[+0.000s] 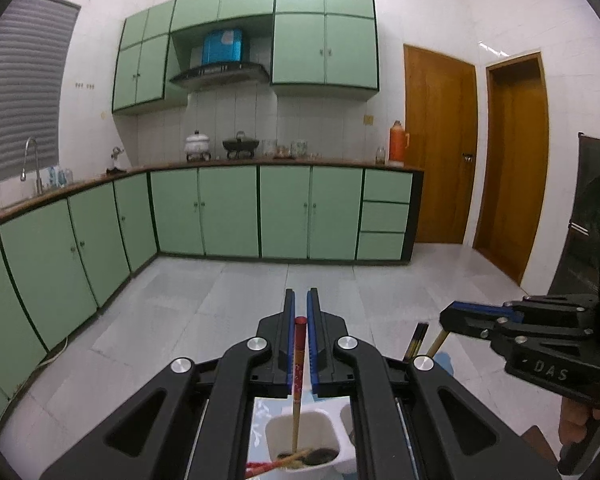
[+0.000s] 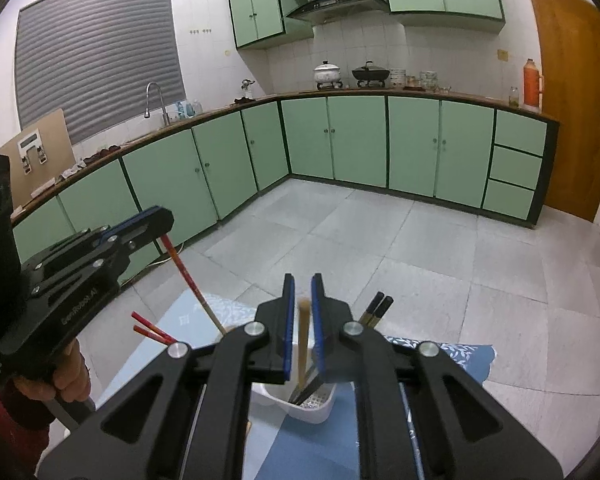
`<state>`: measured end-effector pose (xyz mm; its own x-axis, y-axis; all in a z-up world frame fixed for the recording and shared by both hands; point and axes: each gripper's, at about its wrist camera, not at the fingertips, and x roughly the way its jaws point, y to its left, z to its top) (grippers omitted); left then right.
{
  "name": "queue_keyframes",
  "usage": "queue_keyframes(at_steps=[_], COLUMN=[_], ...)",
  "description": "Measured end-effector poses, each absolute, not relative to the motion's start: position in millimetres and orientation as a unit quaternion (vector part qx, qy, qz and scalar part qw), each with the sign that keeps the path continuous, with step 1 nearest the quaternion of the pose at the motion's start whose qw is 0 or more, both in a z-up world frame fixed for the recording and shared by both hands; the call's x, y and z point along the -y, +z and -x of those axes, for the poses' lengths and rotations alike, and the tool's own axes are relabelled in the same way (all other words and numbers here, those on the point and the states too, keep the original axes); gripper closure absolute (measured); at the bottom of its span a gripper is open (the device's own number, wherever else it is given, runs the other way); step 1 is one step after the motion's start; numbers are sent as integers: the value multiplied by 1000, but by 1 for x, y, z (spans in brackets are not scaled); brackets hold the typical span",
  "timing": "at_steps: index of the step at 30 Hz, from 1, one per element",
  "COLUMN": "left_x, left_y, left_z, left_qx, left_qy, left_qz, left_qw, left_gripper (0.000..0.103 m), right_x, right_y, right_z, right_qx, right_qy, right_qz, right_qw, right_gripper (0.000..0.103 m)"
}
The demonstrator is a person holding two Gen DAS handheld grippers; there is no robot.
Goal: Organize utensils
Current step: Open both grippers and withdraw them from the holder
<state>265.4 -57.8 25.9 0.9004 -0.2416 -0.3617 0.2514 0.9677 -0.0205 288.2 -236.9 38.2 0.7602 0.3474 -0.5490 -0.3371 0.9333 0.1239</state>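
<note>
Jaws first: the left gripper (image 1: 301,300) had its blue-lined jaws clenched on a red chopstick (image 1: 299,364), gripping it near the top end, and the stick hung down with its pale lower end inside a white cup (image 1: 312,440) straight below. Dark utensil tips lay in the bottom of that cup, and two more red chopsticks (image 2: 150,330) poked out sideways beside it. Over on the other side, the right gripper (image 2: 302,296) had a pale wooden chopstick (image 2: 303,340) standing between its jaws, and a sliver of space showed on either side of the stick, so the jaws looked released rather than pressing. That stick's lower end sat in a white slotted holder (image 2: 320,404), alongside a few dark sticks leaning in the same compartment. A pair of dark-tipped chopsticks (image 2: 376,308) stuck up just right of the right gripper. Both containers stood on a blue patterned cloth (image 2: 460,356) spread over the counter. A hand (image 2: 66,372) with a dark red sleeve held the left gripper's handle. Behind it all ran green kitchen cabinets (image 1: 228,212) and a pale tiled floor (image 2: 420,248).
</note>
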Motion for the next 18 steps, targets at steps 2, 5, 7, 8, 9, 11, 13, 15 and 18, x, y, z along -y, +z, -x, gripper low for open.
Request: queue_keyframes(at_steps=[2, 5, 7, 8, 9, 11, 13, 15, 18], left_x=[54, 49, 45, 44, 41, 37, 35, 31, 28], left_y=[27, 36, 43, 46, 49, 52, 51, 47, 31], left_z=[-264, -257, -245, -239, -231, -215, -199, -182, -154], left_qx=[-185, -177, -163, -158, -152, -145, -141, -136, -143], left_qy=[-124, -120, -115, -113, -112, -115, -114, -109, -110], left_qz=[-8, -6, -8, -8, -7, -4, -3, -3, -2], left_qw=[975, 977, 980, 981, 982, 983, 983, 985, 984], left_gripper=[96, 85, 70, 59, 55, 46, 37, 29, 21], right_x=[239, 244, 251, 254, 257, 264, 271, 276, 279], right_y=[41, 48, 54, 56, 58, 58, 55, 48, 32], right_z=[-284, -274, -264, -259, -249, -234, -216, -196, -172], right_qx=[-286, -271, -256, -250, -240, -225, -213, -206, -208], right_qy=[175, 163, 150, 146, 138, 128, 121, 116, 110], right_qz=[-7, -6, -3, -3, -3, -3, -5, -10, -16], right_qw=[942, 949, 955, 957, 961, 966, 970, 972, 972], right_gripper=[86, 76, 65, 54, 48, 31, 21, 15, 9])
